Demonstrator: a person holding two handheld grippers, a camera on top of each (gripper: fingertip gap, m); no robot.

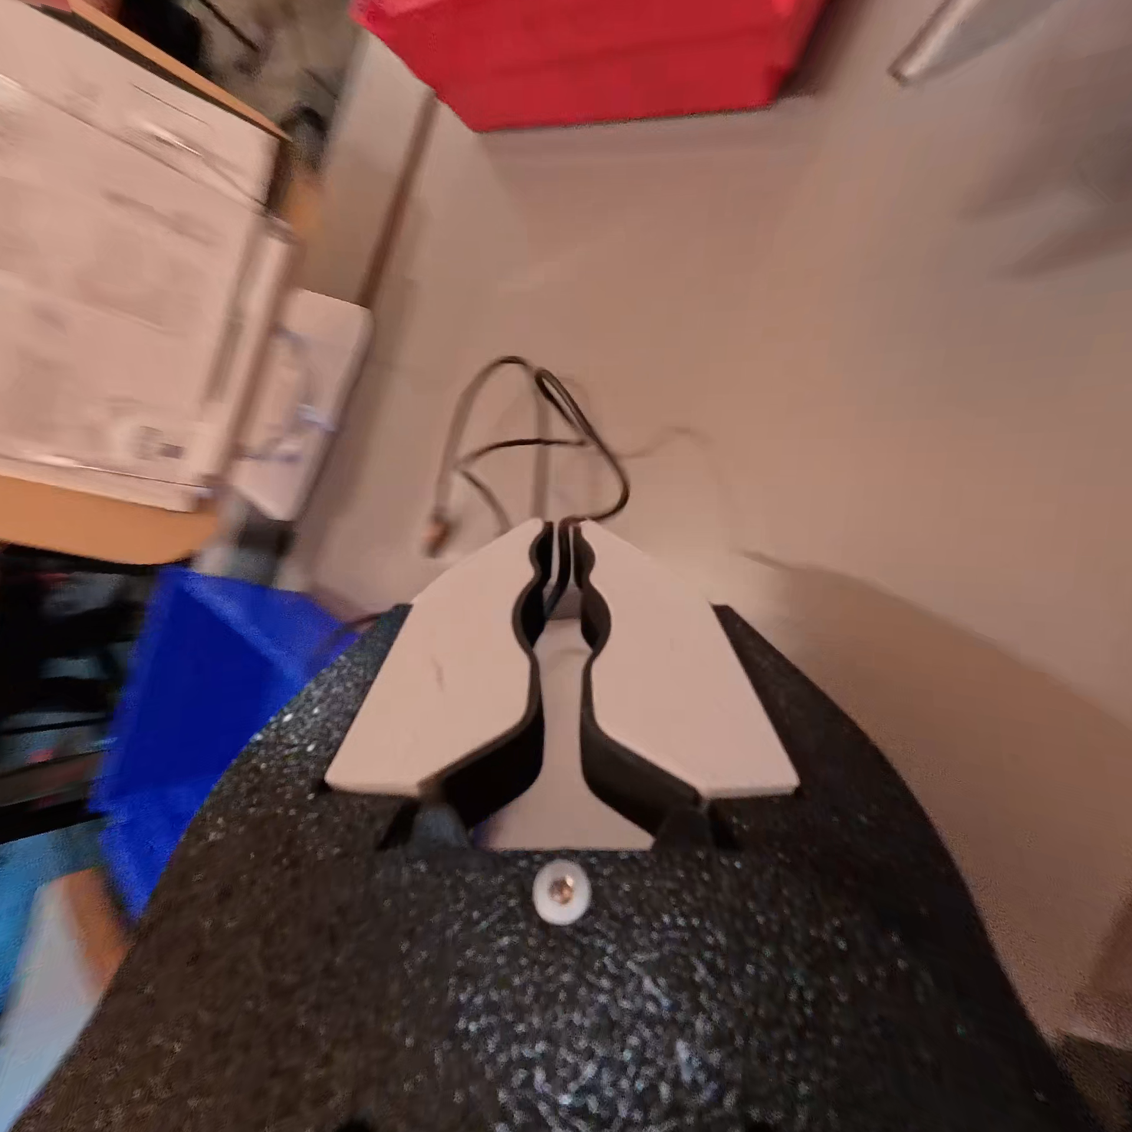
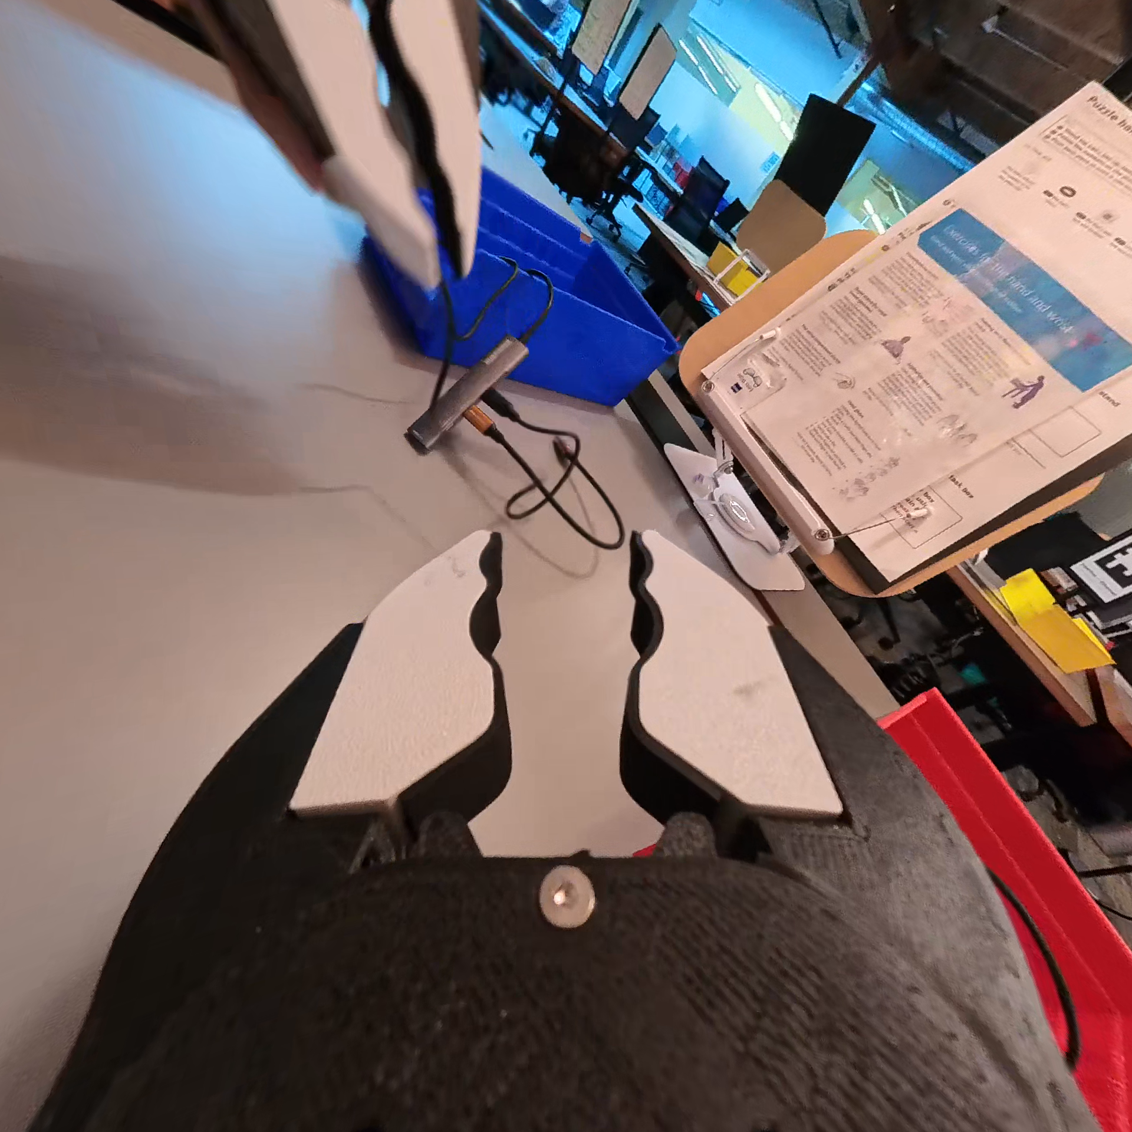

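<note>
The left gripper (image 1: 558, 527) has its fingers (image 1: 465, 661) clenched on a thin black cable (image 1: 603, 453), pinched at the tips and lifted above the table (image 1: 796, 367). In the right wrist view that cable (image 2: 447, 331) hangs from it down to a grey stick-shaped adapter (image 2: 468, 392) lying on the table (image 2: 184, 582), just beside a blue bin (image 2: 588, 331). A second black cable (image 2: 569, 496) loops from the adapter toward the right gripper (image 2: 565, 539), whose fingers (image 2: 422, 674) are spread and empty, hovering near that loop. A red bin (image 1: 588, 55) sits farther off, and a board with printed sheets (image 2: 931, 380) stands at the table edge.
</note>
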